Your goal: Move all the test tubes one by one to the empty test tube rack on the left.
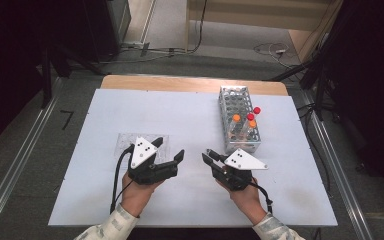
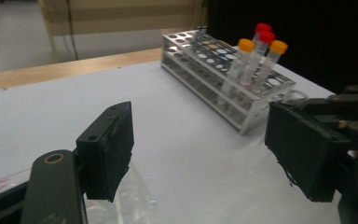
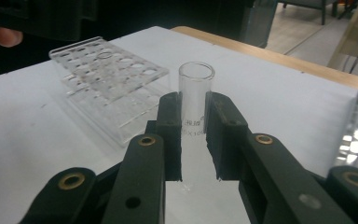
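The clear rack (image 3: pixel 109 77) lies on the white table (image 1: pixel 190 125), on the left side. Just near it, the left gripper (image 1: pixel 172 162) has its jaws spread wide with nothing between them. To its right, the right gripper (image 3: pixel 193 135) pinches a glass tube (image 3: pixel 195 100) by its middle. The tube stands straight up, open end on top. I think the tube goes into the clear rack next. Keep it standing tall, line it up over one hole, and go down slowly. The metal rack (image 1: pixel 238 120) with capped tubes (image 1: pixel 245 122) stands far right.
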The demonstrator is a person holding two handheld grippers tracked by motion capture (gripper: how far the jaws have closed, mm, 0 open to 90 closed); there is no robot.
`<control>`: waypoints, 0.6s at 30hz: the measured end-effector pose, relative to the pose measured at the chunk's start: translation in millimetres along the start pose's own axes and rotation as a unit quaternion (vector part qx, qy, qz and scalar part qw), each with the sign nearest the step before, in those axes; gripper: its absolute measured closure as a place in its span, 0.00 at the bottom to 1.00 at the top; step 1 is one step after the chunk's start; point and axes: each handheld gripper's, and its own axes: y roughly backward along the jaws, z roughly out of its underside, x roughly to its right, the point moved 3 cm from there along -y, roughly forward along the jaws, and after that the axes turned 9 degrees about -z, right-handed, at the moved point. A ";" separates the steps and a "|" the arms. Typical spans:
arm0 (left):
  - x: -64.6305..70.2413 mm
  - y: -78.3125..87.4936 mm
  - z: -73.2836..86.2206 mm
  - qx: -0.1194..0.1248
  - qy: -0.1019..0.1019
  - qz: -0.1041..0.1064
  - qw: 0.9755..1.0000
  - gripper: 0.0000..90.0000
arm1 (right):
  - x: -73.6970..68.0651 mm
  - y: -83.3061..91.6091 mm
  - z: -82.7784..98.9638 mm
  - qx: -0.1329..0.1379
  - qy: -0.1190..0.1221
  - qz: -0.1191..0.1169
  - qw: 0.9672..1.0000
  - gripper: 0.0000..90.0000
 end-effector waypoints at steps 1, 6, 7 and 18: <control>3.1 -0.4 0.2 -0.002 0.000 0.007 1.000 0.29 | -2.9 -1.0 0.4 -0.003 0.000 -0.003 1.000 0.82; 16.7 -2.0 3.5 -0.010 -0.014 0.034 0.999 0.39 | -15.9 -7.6 2.9 -0.011 0.010 -0.020 1.000 0.82; 19.6 -2.1 4.1 -0.011 -0.016 0.042 0.999 0.44 | -18.4 -8.9 3.3 -0.012 0.009 -0.022 1.000 0.82; 30.8 -6.0 9.2 -0.032 -0.030 0.077 0.996 0.71 | -34.5 -15.3 5.1 -0.019 0.023 -0.041 0.999 0.82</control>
